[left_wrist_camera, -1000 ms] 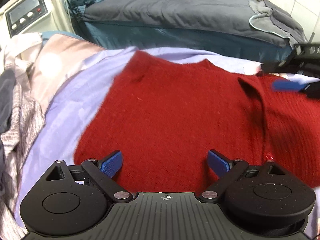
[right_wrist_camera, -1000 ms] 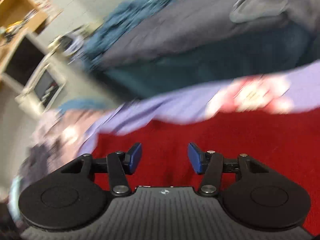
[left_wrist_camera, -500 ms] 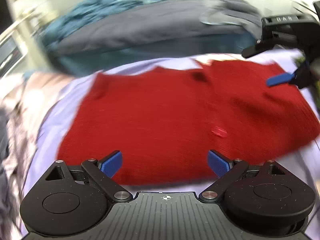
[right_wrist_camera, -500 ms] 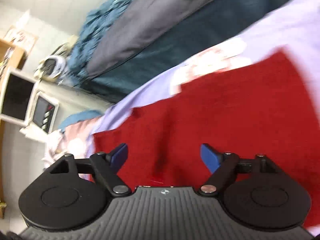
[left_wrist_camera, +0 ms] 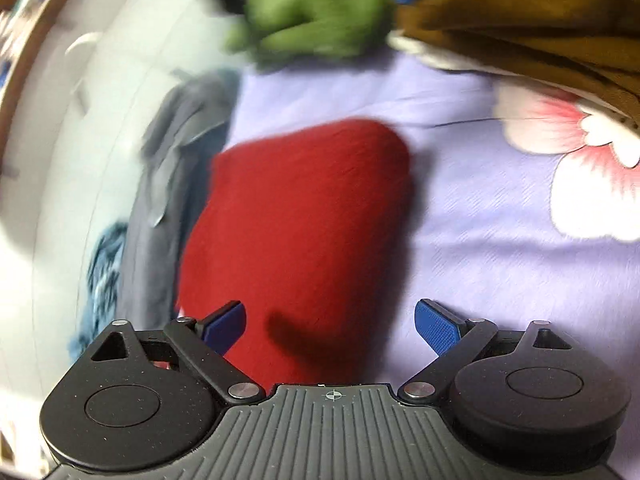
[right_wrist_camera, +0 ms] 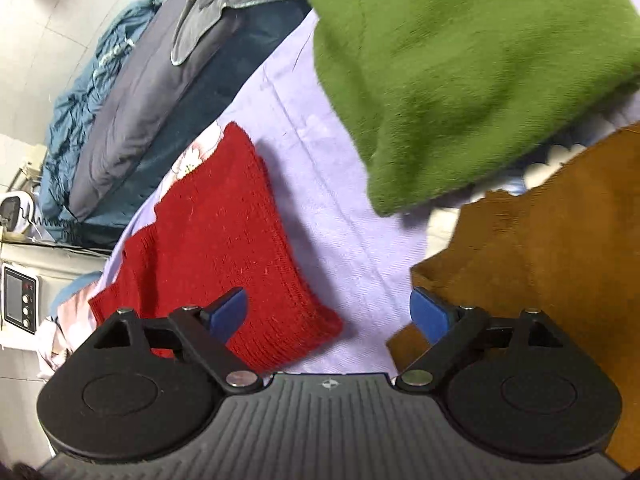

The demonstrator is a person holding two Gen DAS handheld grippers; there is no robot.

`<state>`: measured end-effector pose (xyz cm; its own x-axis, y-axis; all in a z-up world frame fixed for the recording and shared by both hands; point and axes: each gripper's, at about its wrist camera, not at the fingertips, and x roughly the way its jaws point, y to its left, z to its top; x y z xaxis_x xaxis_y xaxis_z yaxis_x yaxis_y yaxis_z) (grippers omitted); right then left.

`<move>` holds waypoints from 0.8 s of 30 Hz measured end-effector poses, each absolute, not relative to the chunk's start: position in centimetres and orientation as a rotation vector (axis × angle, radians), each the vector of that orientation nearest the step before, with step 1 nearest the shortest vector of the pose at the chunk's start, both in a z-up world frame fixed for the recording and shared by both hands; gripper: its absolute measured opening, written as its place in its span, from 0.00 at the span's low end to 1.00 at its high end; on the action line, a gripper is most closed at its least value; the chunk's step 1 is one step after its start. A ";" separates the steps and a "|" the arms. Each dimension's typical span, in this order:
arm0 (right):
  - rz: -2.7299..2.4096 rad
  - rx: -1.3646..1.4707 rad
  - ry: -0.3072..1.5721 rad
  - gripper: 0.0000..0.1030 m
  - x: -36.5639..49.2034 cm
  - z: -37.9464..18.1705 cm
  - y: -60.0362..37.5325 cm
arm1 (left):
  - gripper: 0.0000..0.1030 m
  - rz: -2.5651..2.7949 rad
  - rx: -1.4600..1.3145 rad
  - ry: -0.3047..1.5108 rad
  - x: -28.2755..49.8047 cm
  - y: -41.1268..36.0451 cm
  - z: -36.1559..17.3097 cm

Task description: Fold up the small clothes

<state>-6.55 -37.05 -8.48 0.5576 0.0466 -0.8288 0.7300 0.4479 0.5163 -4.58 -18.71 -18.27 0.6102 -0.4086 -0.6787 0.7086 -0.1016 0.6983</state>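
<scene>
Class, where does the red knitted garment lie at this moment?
In the right wrist view the red knitted garment lies folded on the lilac sheet, left of centre, apart from the green garment and brown garment.

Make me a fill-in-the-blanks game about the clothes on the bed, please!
1. The folded sweater lying flat on the lilac sheet is ____.
2. The fuzzy garment beyond the brown garment is ____.
3. The sheet is printed with pink and white ____.
4. The right gripper has its jaws ____, with nothing between them.

Missing words: red; green; flowers; open
</scene>
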 end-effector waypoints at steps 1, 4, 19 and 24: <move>-0.495 1.038 0.896 0.88 -6.3 -8.5 -37.3 | 1.00 -0.967 1.382 0.276 -4.9 -19.3 -18.4; -0.467 1.019 0.898 0.88 -6.3 -8.5 -37.3 | 1.00 -0.989 1.349 0.341 -4.3 -21.5 -18.1; -0.314 0.819 0.942 0.92 2.5 -7.7 -38.5 | 0.95 -0.947 0.781 0.918 5.0 -24.3 -14.5; -0.301 0.857 1.019 0.92 7.5 -11.8 -39.9 | 0.95 -0.938 0.739 0.943 5.4 -24.2 -14.3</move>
